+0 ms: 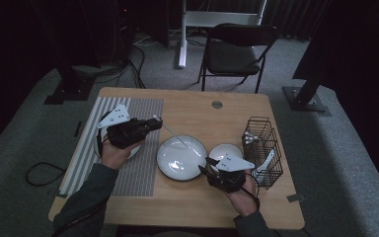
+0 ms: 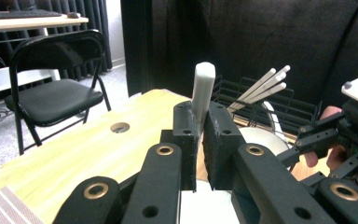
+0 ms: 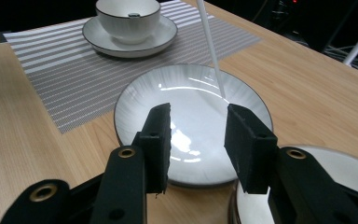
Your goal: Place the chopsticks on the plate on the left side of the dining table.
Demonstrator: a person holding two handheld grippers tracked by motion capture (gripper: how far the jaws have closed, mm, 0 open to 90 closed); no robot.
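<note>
My left gripper [image 1: 154, 121] [image 2: 203, 116] is shut on a slim white utensil [image 1: 175, 136] [image 2: 204, 86] [image 3: 212, 46]. The utensil slants down from the jaws over the large white plate [image 1: 177, 165] [image 3: 168, 88] at the table's middle; whether its tip touches the plate I cannot tell. My right gripper [image 1: 205, 166] [image 3: 198, 121] hovers at that plate's near right rim, open, with nothing between its fingers. A smaller white plate [image 1: 224, 149] [image 3: 335, 170] lies just right of the large one, partly under the right gripper.
A black wire basket [image 1: 264, 145] [image 2: 261, 91] with several white utensils stands at the right edge. A bowl [image 3: 128, 14] on a saucer sits on the striped placemat [image 1: 138, 173] [image 3: 51, 70] at left. A folding chair [image 1: 237, 49] [image 2: 51, 93] stands beyond the table.
</note>
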